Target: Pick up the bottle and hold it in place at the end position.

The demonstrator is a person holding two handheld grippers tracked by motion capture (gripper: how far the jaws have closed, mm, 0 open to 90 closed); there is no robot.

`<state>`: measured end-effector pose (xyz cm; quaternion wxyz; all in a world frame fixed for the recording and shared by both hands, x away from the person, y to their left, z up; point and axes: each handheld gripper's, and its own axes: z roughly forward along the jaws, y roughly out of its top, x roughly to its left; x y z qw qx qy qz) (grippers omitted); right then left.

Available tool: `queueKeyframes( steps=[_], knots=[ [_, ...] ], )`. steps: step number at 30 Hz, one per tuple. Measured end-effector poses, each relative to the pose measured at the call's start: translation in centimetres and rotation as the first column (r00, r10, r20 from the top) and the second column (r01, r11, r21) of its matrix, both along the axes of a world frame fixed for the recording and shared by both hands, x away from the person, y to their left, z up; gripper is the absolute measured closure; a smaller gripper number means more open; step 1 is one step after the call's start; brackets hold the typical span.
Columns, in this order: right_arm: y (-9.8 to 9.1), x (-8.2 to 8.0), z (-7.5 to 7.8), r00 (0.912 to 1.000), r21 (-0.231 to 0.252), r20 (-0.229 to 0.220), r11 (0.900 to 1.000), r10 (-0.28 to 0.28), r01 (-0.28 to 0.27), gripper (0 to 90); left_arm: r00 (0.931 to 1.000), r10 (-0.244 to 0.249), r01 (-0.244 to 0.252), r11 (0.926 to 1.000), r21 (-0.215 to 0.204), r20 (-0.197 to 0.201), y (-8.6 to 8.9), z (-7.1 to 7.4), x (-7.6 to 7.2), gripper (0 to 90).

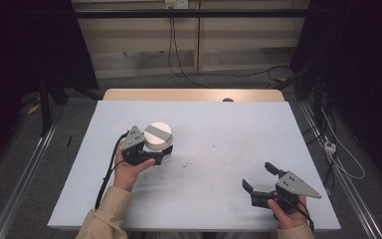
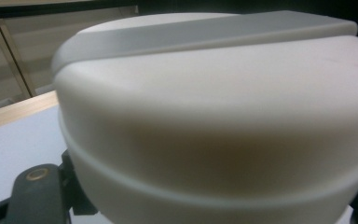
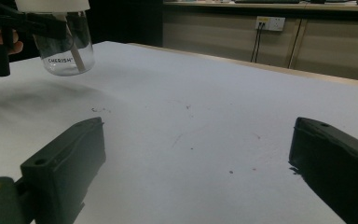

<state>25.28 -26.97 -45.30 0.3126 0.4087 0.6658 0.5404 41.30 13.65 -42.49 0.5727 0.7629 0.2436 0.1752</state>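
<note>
We count one jar (image 1: pixel 157 137): a clear glass body under a white lid with a raised grey bar across its top. We see it in the left-centre area of the table (image 1: pixel 214 149), and in the right gripper view it hangs clear of the surface with its shadow below. Its long axis stands upright, lid up and base down. In the high view the bar on the lid runs from lower left to upper right. A pale stick leans inside the glass.

The left claw (image 1: pixel 160 158) is clamped on the jar just below the lid, jaws narrow.

The right claw (image 1: pixel 260 178) sits well apart at the near right of the table, jaws wide with nothing between them.

We count two claws and one table.
</note>
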Motion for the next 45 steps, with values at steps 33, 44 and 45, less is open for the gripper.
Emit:
queueKeyframes(
  steps=[33,44,45],
  knots=[
    [-0.4,0.1,0.0,0.9999,0.007,0.006,0.9999,-0.010,0.010,3.3,0.9992,-0.040,0.041,0.9990,0.019,-0.007,-4.6,-0.9,2.4,18.4],
    [-0.5,0.1,0.0,0.9999,0.009,0.003,0.9999,-0.013,0.013,3.1,0.9977,-0.066,0.066,0.9974,0.029,-0.015,-6.2,-1.3,3.0,18.5],
    [-0.5,0.1,0.0,0.9999,0.008,0.002,0.9999,-0.012,0.012,3.1,0.9977,-0.066,0.067,0.9974,0.028,-0.016,-6.3,-1.4,3.0,18.4]
  ],
)
